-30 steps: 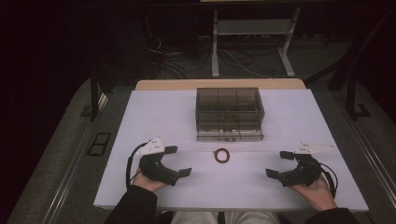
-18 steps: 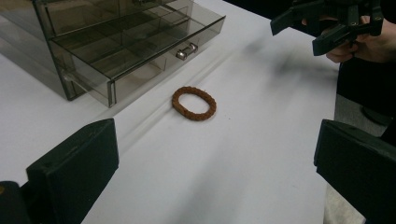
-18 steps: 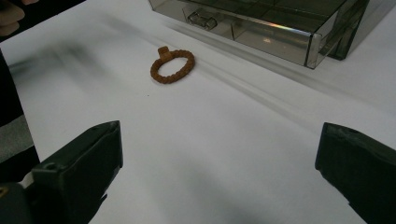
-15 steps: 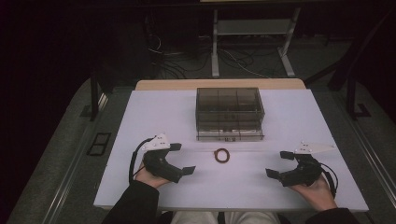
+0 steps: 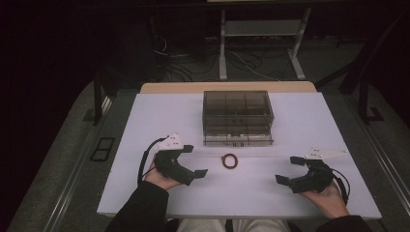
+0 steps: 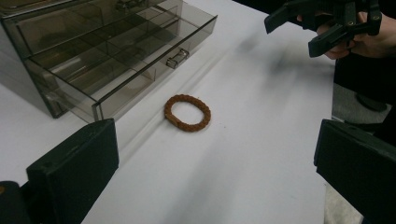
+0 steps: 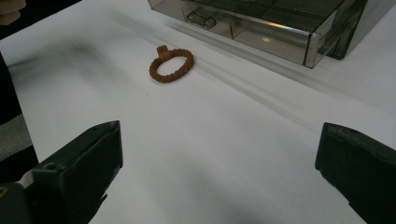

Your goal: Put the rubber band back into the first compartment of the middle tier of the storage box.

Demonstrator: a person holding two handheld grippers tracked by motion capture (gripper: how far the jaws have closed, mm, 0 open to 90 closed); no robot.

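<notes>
Left gripper (image 5: 188, 161) has slid toward 3 o'clock, fingers wide and empty like the right gripper's (image 5: 292, 170); bracelet (image 5: 229, 161) lies on the counter (image 5: 145, 125) between them, at the box's (image 5: 237, 116) 6 o'clock; likely pick: straddle one rim edge, close gently.

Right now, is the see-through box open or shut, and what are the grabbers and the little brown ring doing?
Drawer box: upright on the table, drawers look pushed in.
Brown ring: lying flat on the white table, in front of the box, touching nothing.
Left gripper: open, holding nothing.
Right gripper: open, holding nothing.
</notes>
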